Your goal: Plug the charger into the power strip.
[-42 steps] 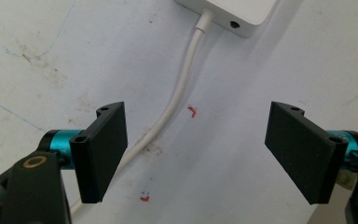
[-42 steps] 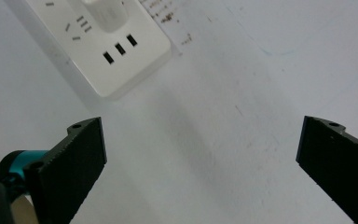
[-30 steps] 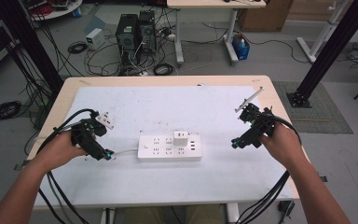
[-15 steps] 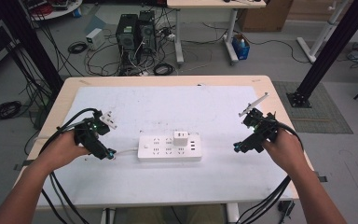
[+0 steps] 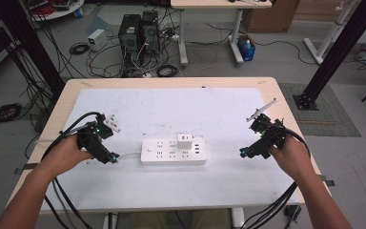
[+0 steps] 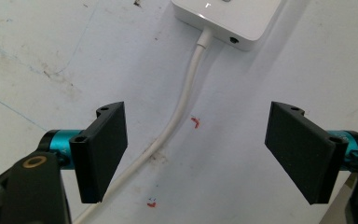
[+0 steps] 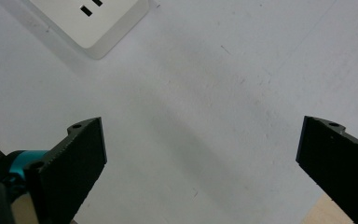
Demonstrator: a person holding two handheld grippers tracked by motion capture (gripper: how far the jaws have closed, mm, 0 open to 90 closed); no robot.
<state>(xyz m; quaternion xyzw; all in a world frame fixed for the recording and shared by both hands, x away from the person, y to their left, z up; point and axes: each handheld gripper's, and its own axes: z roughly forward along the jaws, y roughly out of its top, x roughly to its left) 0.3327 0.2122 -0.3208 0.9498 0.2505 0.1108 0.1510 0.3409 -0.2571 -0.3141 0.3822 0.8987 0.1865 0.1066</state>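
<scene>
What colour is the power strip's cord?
White, same as the power strip. The cord shows best in the left gripper view, running between the open jaws.

No legible text, labels, brands or numbers. Power strip (image 5: 173, 151): sockets unmarked at this resolution. White mat (image 6: 270, 74): small red marks, not readable as characters.

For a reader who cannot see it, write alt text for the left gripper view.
Two open black jaws of the left gripper frame a white cable that runs up a scuffed white table into the end of a white power strip at the top edge. The cable lies between the jaws, nearer the left one, untouched.
</scene>
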